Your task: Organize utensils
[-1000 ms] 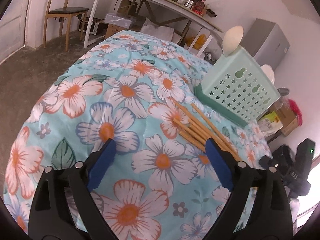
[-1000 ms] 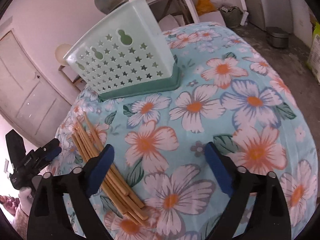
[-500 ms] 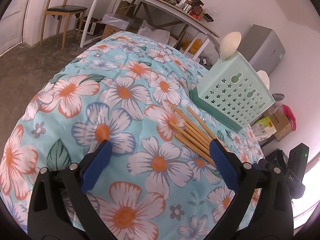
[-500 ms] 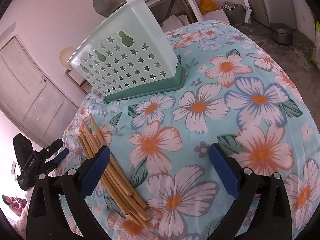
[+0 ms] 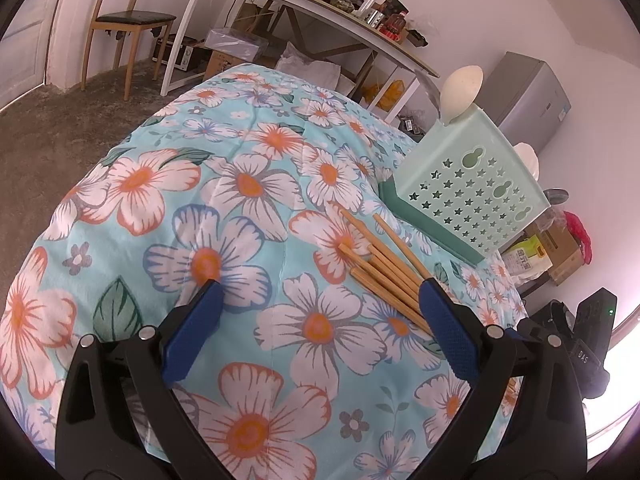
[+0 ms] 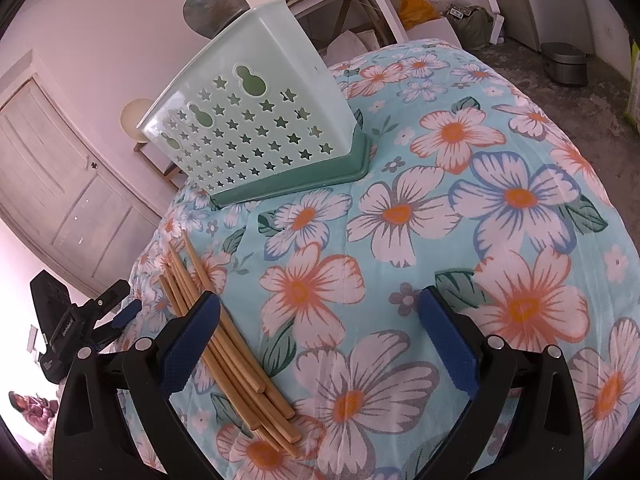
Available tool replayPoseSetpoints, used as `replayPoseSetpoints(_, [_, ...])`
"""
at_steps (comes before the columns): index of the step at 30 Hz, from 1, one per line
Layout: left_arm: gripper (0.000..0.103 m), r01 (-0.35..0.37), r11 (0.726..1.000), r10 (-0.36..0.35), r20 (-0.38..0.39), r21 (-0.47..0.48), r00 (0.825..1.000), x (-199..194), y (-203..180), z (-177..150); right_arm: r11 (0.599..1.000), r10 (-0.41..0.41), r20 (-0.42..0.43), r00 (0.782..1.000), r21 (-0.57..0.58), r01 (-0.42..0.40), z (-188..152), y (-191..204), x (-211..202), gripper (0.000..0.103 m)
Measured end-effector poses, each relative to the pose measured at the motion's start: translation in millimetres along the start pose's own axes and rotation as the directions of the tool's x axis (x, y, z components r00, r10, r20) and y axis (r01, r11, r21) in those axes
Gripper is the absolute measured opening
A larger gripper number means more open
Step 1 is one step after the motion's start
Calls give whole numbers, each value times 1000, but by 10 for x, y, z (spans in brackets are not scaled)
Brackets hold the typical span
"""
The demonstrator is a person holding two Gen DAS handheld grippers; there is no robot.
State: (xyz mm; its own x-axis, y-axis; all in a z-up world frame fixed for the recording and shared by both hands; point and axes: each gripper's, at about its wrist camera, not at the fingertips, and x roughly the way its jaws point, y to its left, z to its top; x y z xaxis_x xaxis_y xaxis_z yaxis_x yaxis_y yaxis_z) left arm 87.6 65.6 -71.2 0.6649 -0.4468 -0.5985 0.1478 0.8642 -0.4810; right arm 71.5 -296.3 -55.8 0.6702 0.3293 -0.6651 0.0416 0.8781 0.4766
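In the left wrist view, a bundle of wooden chopsticks [image 5: 384, 268] is seen lying loose on the flowered cloth [image 5: 240, 184] of the worktop, just in front of the pale green holder [image 5: 468, 184], near it but apart from it. The left gripper [image 5: 320, 312] is held above the cloth with its fingers [image 5: 192, 332] spread wide and nothing between them; the right-hand finger overlaps the near ends of the chopsticks in the picture, though contact cannot be told. Two rounded utensil heads [image 5: 460, 92] are seen above the holder's rim, so some items appear to be stowed already.

In the right wrist view, the same chopsticks [image 6: 240, 368] are seen fanned beside the left-hand finger [image 6: 188, 344] of the right gripper [image 6: 320, 328], which is likewise wide and empty. The holder [image 6: 256, 120] stands well beyond them. The left gripper [image 6: 80, 328] is seen at the far left edge.

The chopsticks are judged not yet gathered or placed; grasping and dropping them into the holder is left.
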Motion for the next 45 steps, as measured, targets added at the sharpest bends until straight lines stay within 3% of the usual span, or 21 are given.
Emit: replayPoseSetpoints(45, [95,-28,999,28,8,22,1000,24,-11,0,1000,12,3,1000,6,-12,9,-4,-7,97])
